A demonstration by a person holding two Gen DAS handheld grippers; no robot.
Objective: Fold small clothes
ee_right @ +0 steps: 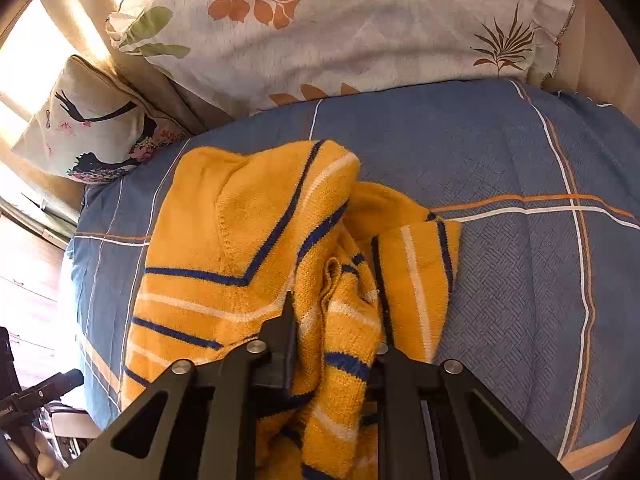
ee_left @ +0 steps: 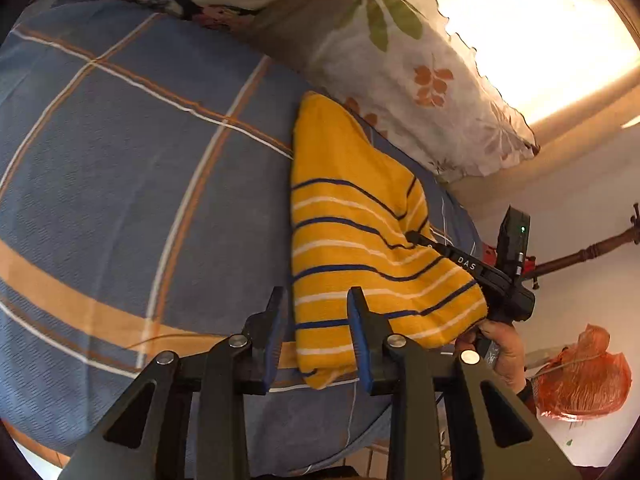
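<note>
Blue checked bedding with white and orange lines covers the bed (ee_left: 120,160), and on it lies the yellow striped sweater (ee_left: 348,248), a small knit with navy and white bands. In the left wrist view the sweater lies in a long, narrow fold running away from the camera toward the leaf-print pillow (ee_left: 420,80), its near end bunched at the bed's edge. The left gripper (ee_left: 318,344) hovers over that near end with its jaws spread apart, the blue pads (ee_left: 362,344) straddling the hem; whether they touch the cloth I cannot tell. The right gripper (ee_left: 420,238) reaches in from the side, its black tip resting on the sweater's far edge, and the person's right hand (ee_left: 500,354) grips its handle beside the cloth.

From the right wrist view the sweater (ee_right: 248,240) is rumpled, one flap raised and a thick fold of knit gathered between the jaws of the right gripper (ee_right: 334,320), which are clamped on it.

Beyond the sweater, the leaf-print pillow (ee_right: 360,32) leans at the head of the bed, with a bird-print cushion (ee_right: 88,128) beside it. An orange plastic bag (ee_left: 580,380) sits off the bed's edge
</note>
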